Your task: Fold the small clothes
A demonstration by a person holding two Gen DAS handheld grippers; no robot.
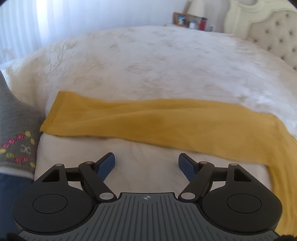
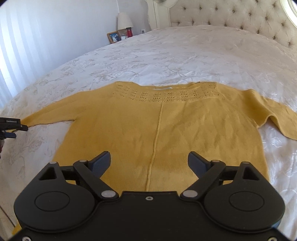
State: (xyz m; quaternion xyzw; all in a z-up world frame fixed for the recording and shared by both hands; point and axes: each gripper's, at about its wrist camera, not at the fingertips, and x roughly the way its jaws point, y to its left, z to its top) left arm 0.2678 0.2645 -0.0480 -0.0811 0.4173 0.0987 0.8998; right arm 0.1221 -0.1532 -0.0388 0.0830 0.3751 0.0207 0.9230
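Pre-fold approach: yellow sweater (image 2: 159,129) flat; left gripper (image 1: 146,165) and right gripper (image 2: 149,163) both gaping, empty. Next: pinch sleeve (image 1: 130,120) at 12 o'clock.

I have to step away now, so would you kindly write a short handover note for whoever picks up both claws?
Left claw: open, empty, above the bedspread just short of the sweater's left sleeve.
Right claw: open, empty, over the lower body of the yellow knit sweater.
Sweater: spread flat on the bed, neckline toward the tufted headboard, both sleeves out sideways.
Done: garment laid out.
Left: every fold; probably sleeves inward first, then the body.
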